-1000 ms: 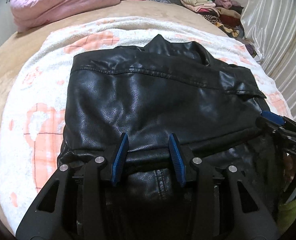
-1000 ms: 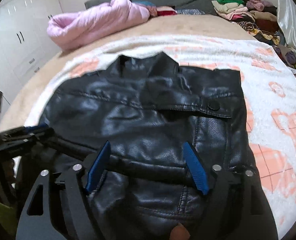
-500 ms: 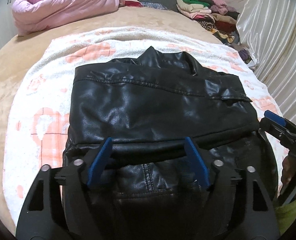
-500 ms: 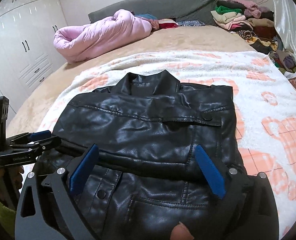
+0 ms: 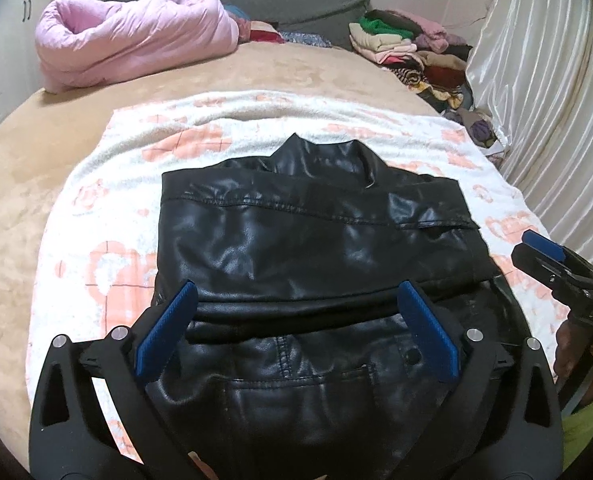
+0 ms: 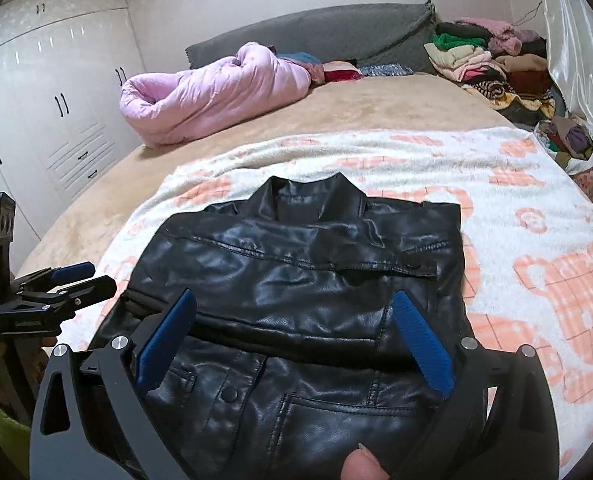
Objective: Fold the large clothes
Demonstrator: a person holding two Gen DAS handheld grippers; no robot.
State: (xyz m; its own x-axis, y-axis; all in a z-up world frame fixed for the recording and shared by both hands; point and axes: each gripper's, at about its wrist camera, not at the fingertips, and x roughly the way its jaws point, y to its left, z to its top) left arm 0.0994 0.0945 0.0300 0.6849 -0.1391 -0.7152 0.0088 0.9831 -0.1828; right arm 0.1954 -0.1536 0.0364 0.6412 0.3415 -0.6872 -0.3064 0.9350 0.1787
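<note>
Having just spread wide, the left gripper [image 5: 296, 328] and right gripper [image 6: 294, 338] hover empty above the black leather jacket [image 5: 312, 248], which lies folded on the patterned blanket [image 5: 96, 240]; this fold looks released and finished.

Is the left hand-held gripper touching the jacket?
Apart. Left wrist view: the left hand-held gripper has just opened, pads spread above the black jacket.

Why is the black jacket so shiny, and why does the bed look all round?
Left wrist view: room light glares off the leather jacket in white patches. Right wrist view: the same glare; the fisheye lens bends the bed into a curve, with dark corners.
</note>
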